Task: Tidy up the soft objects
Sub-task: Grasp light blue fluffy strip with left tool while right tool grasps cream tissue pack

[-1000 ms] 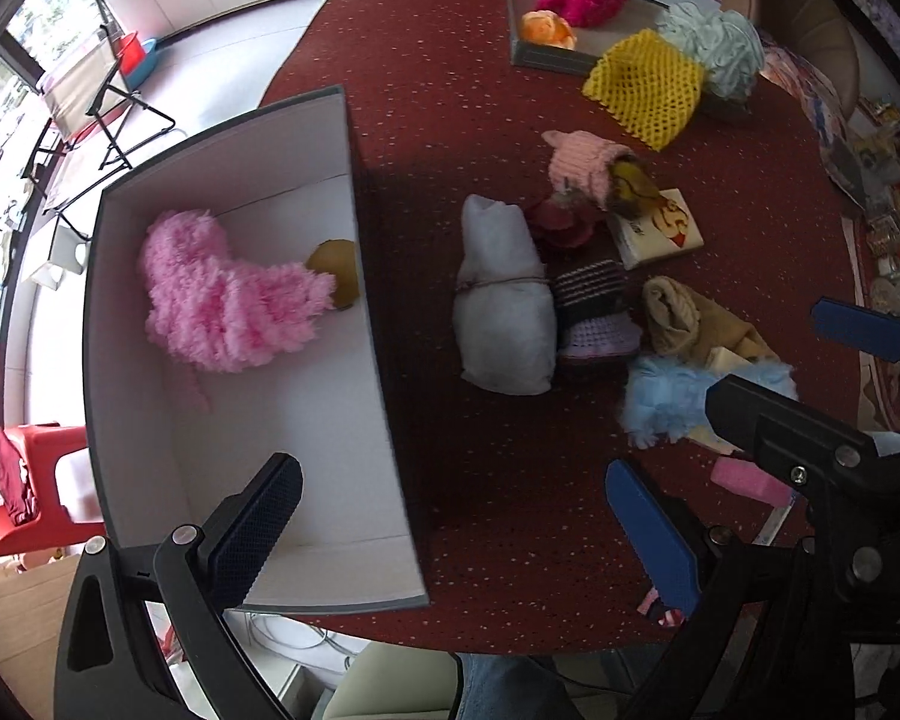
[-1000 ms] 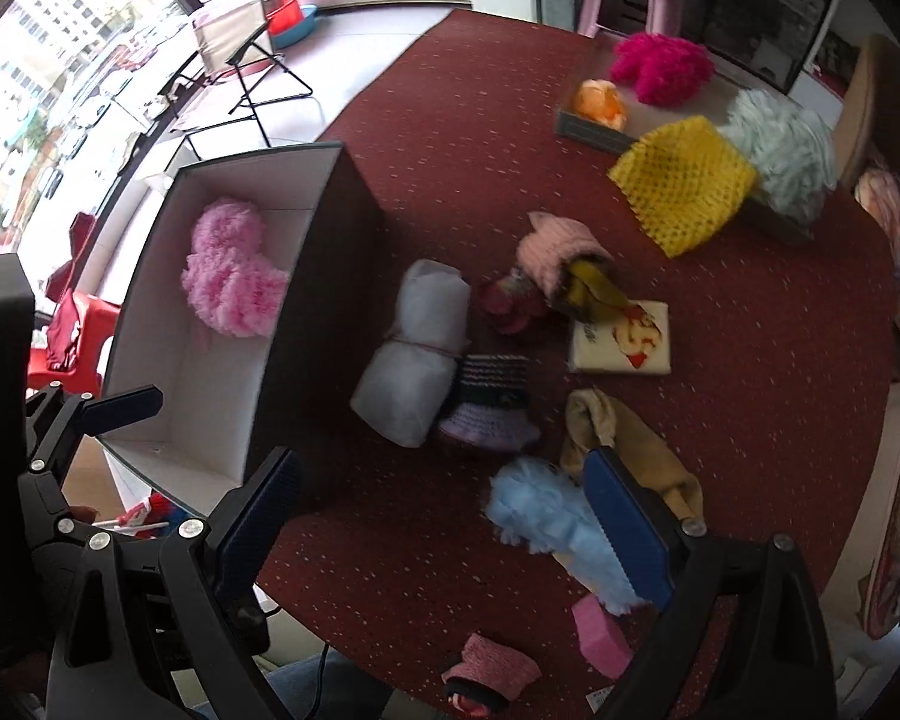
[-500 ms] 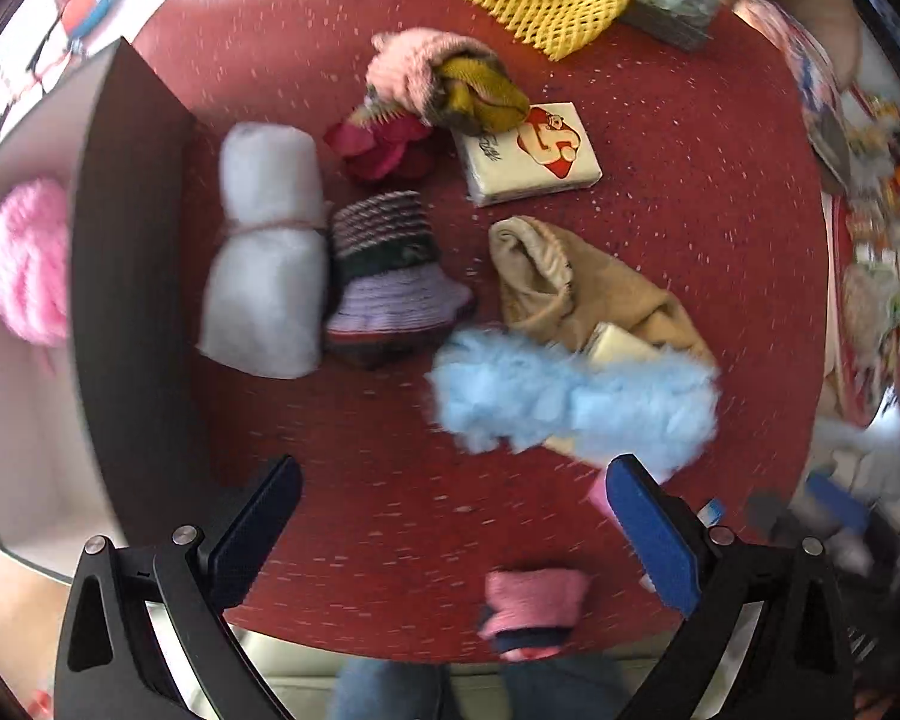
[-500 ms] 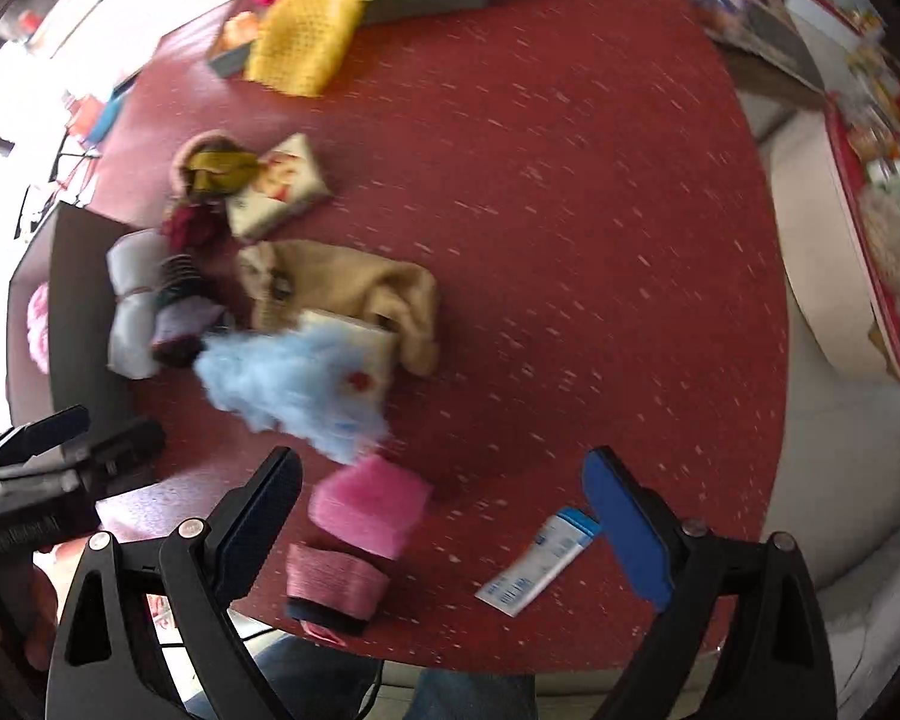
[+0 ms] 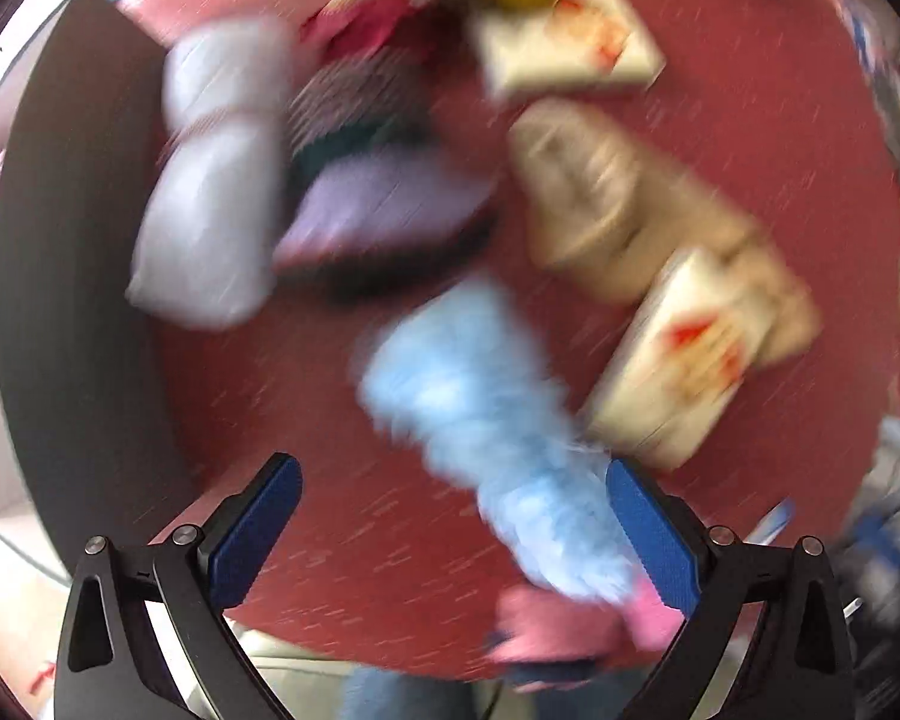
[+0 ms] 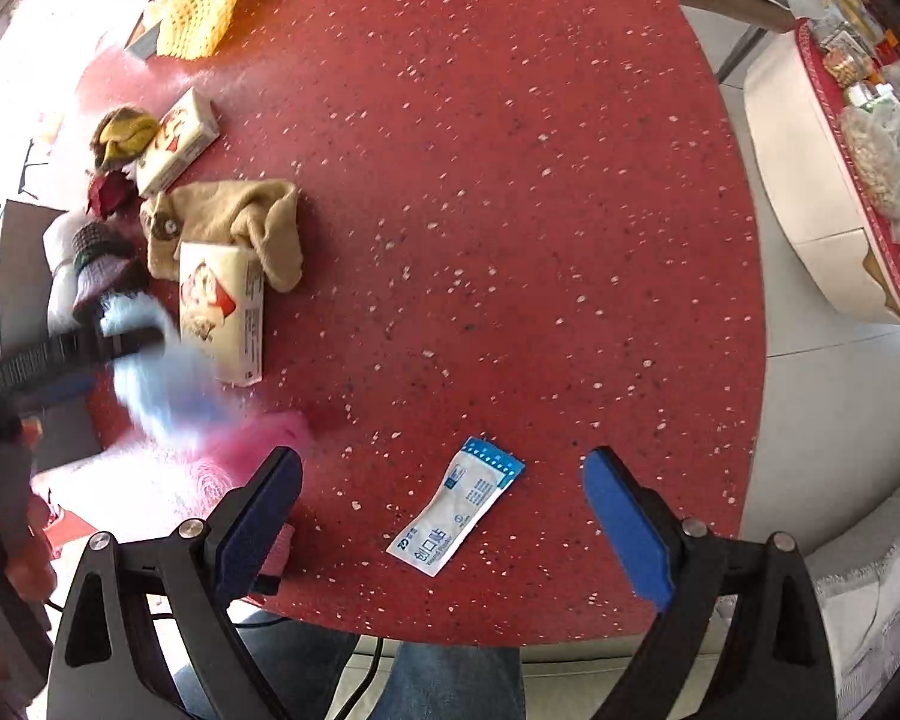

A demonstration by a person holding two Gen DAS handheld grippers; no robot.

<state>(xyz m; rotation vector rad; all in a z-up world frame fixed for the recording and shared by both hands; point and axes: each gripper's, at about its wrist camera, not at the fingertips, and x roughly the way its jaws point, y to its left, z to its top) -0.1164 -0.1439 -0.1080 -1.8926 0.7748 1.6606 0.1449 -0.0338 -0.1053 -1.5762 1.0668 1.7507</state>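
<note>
Left tongs (image 5: 453,525) dropped closer over blue fluff (image 5: 486,414); sachet (image 6: 456,513) print illegible.

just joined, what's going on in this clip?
A person with a handheld gripper in each hand is sorting soft items on a red table. The left gripper is open, closing in on the fluffy light-blue piece; that view is motion-blurred. The right gripper is open over a small blue-and-white packet, holding nothing.

whole left wrist view motion-smeared, fluffy blue piece (image 5: 492,420) and pink item (image 5: 558,630) without clear outlines
</note>
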